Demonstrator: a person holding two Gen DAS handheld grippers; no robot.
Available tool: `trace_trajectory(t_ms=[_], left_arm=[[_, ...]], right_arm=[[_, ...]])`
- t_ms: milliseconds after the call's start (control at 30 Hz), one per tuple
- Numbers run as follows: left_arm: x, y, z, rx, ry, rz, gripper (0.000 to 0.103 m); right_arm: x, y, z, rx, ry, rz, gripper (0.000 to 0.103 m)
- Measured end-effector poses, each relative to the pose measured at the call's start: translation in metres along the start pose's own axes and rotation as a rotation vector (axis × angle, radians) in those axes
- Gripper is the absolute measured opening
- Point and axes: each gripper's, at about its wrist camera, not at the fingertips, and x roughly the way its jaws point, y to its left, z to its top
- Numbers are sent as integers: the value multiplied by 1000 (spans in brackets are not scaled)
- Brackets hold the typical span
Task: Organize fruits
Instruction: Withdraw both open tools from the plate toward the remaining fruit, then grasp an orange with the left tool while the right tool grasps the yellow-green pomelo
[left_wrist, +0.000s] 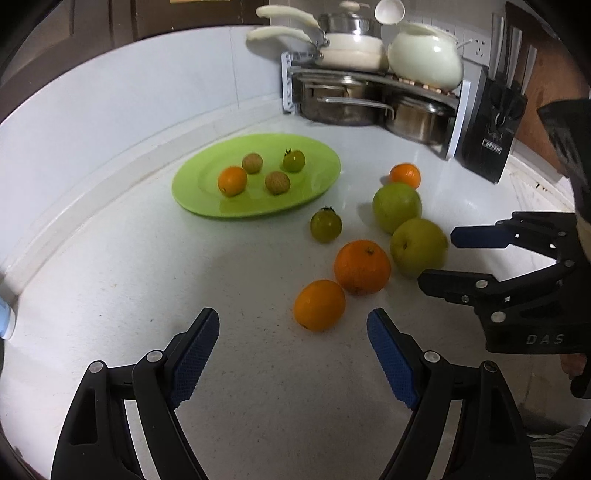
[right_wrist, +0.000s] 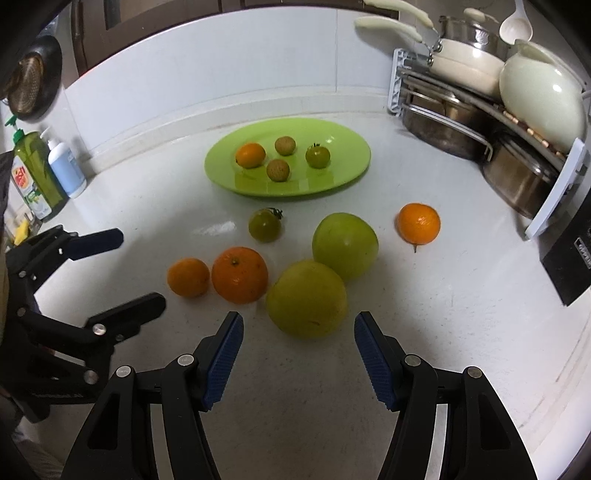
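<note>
A green plate (left_wrist: 207, 206) (right_wrist: 343, 136) holds a small orange (left_wrist: 232, 181), two tan lychees (left_wrist: 252, 163) and a green tomato (left_wrist: 294, 160). On the counter lie a green tomato (left_wrist: 325, 225) (right_wrist: 264, 225), two green apples (left_wrist: 396, 206) (right_wrist: 306, 299), two oranges (left_wrist: 319, 304) (right_wrist: 239, 275) and a far orange (left_wrist: 405, 175) (right_wrist: 419, 223). My left gripper (left_wrist: 293, 323) is open and empty, just short of the nearest orange. My right gripper (right_wrist: 298, 325) is open and empty, its jaws on either side of the near apple's front.
A rack of steel pots and cream cookware (left_wrist: 369, 88) (right_wrist: 480, 110) stands at the back right, with a black knife block (left_wrist: 491, 125) beside it. Soap bottles (right_wrist: 48, 170) stand at the left against the wall.
</note>
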Motion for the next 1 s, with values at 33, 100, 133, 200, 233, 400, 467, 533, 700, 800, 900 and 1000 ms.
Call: trace_trajectory(t_ms=[33,100,133,200,233,400,467,533,700,800,900,1000], left_arm=[[4,-1,0,2,6,-2,82],[10,-1,2,0,17,-8,80],[12,-2,3,1,21,-11,78],[17,-3,4,2,29,-13,75],[19,-3,4,3,32,-16,73],[25,-1,6,-10,44,-33,63],[25,-2,6,-12,43,-42,57],[26,-2,6,-8,43,-55,52],[25,-6,7,2,42,-83,39],[25,-9,7,8,47,-95,34],[25,-9,7,10,43,-92,34],[25,-8,7,3,43,-84,34]], right_arm=[[2,-1,1,2,3,1,63],[5,-2,2,3,7,1,63],[7,-2,3,3,9,2,63],[10,-4,5,8,15,6,63],[12,-4,6,9,15,7,63],[19,-5,10,10,20,7,63],[21,-5,11,6,23,7,63],[23,-5,12,3,27,9,62],[27,-6,12,-2,36,4,55],[26,-6,12,-1,36,8,54],[26,-6,12,2,32,8,54],[25,-7,11,14,29,11,54]])
